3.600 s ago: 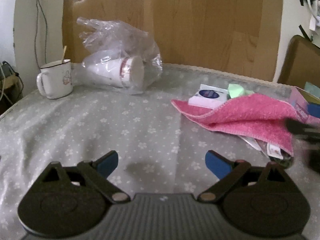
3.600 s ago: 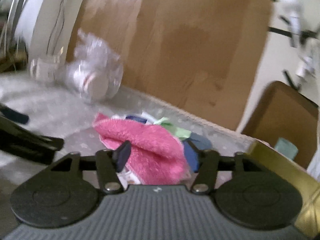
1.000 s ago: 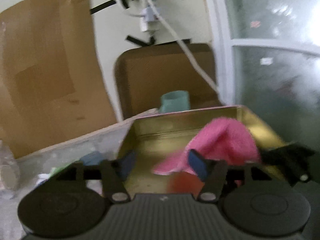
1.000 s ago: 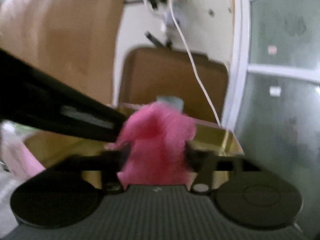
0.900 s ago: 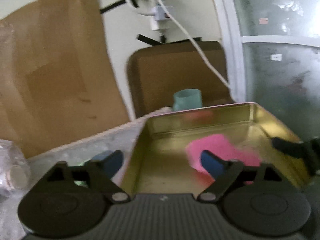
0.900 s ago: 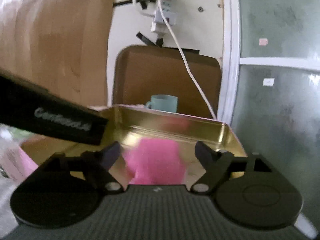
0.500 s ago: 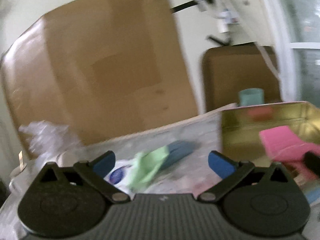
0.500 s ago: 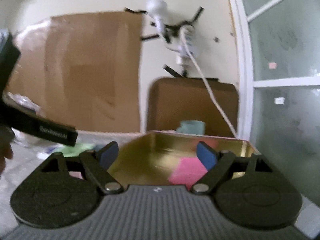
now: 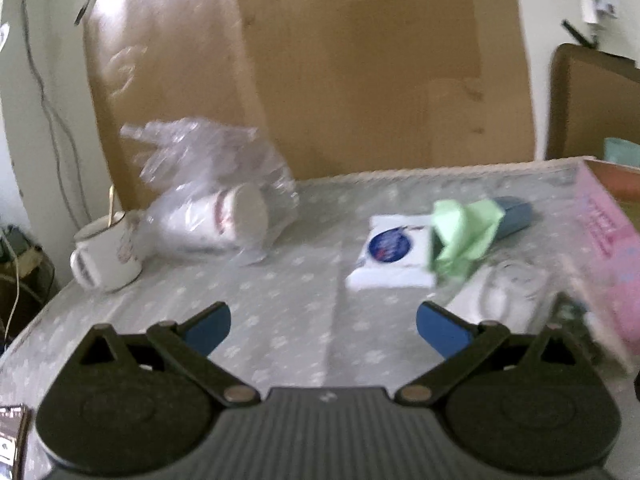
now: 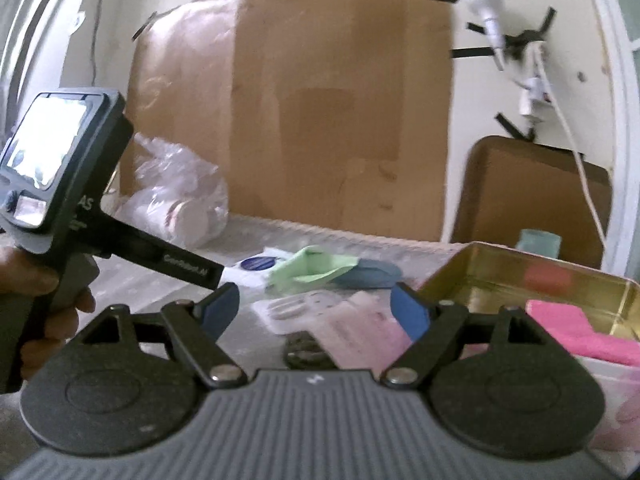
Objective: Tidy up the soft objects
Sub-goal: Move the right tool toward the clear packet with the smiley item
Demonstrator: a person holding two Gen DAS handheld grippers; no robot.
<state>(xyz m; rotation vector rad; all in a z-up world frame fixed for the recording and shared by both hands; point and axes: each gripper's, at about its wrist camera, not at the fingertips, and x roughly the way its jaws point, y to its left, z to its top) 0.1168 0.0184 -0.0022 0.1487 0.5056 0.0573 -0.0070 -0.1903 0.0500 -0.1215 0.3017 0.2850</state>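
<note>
While both grippers' jaws stand spread and empty, cardboard point(image 9: 360, 72) backs the star-print tablecloth point(image 9: 280, 292).

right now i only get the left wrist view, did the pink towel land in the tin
Observer: Yes. In the right wrist view the pink towel lies inside the gold tin.
Operator: is the right claw carrying anything
Observer: No. The right claw is open and empty, above the clutter beside the tin.
Operator: anything else in the tin
Observer: Only a blurred reddish patch on the tin's back wall; I cannot tell what it is.
</note>
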